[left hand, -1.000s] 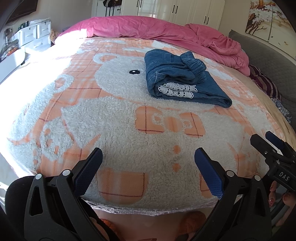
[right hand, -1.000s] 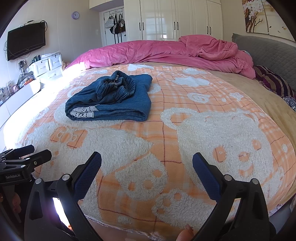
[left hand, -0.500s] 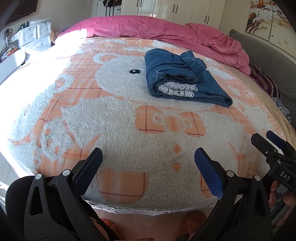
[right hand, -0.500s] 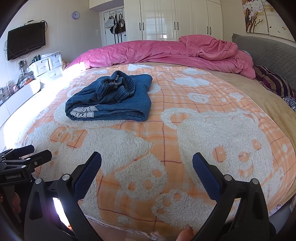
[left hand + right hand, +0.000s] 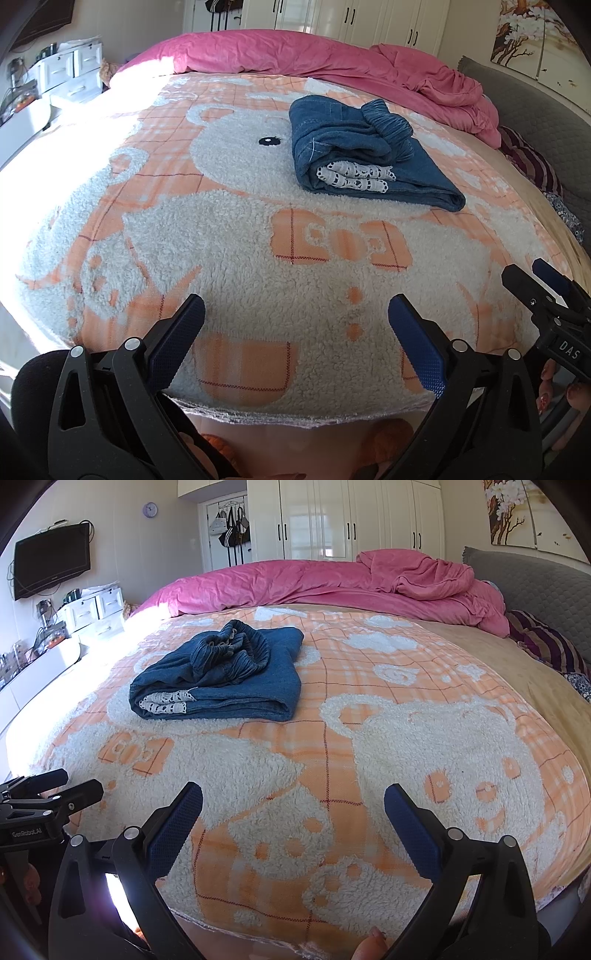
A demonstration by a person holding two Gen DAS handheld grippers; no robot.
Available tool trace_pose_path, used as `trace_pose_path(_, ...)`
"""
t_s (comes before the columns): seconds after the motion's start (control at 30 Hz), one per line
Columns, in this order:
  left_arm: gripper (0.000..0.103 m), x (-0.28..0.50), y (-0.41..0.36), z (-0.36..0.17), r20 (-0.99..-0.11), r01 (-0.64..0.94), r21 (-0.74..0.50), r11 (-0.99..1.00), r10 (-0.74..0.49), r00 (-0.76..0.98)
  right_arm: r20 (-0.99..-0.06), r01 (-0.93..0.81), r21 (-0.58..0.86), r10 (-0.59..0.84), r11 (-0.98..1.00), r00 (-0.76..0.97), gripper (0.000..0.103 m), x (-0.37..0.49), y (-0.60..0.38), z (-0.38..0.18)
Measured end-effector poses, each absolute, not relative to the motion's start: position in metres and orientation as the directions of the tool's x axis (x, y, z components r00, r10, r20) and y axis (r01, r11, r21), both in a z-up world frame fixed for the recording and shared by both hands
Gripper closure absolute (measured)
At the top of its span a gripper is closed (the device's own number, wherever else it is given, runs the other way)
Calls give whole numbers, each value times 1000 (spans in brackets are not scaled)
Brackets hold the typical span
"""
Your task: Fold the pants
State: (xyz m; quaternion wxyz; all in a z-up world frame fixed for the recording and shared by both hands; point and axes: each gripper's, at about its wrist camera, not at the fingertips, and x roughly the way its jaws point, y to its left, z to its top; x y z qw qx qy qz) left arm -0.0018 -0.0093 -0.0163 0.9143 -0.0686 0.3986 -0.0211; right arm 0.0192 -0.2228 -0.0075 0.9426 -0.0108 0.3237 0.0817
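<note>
The blue denim pants (image 5: 362, 151) lie folded in a thick bundle on the orange and white fleece blanket (image 5: 236, 229), with white lace trim showing at the near fold and the gathered waistband on top. They also show in the right wrist view (image 5: 225, 675). My left gripper (image 5: 295, 332) is open and empty, held above the blanket's near edge, well short of the pants. My right gripper (image 5: 293, 819) is open and empty at the same edge, to the right of the left one. Each gripper shows at the side of the other's view.
A crumpled pink duvet (image 5: 332, 583) lies across the far end of the bed. A grey headboard (image 5: 546, 587) and a striped cushion (image 5: 546, 642) are at the right. White drawers (image 5: 92, 609) and a wall TV (image 5: 51, 561) stand at the left.
</note>
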Motion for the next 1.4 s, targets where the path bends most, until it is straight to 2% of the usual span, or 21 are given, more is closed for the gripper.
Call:
trace_pose_path(0.97, 10, 4, -12, -20, -759, -18, -103, 995, -66, 648, -617, -149, 36, 139, 988, 775, 5, 21, -224, -9)
trace_pose_path(1.17, 10, 7, -13, -19, -776, -32, -38, 999, -10, 631, -616, -136, 45, 135, 990, 776, 5, 23, -228, -9)
trace_pose_path(1.3, 10, 7, -11, 0, -732, -7, -4, 1000, 2, 681, -617, -108, 56, 119, 993, 778, 5, 31, -237, -4)
trace_pose_path(1.4, 10, 13, 8, 24, -690, 15, -87, 996, -71, 720, -616, -51, 22, 53, 998, 786, 5, 49, -252, 7)
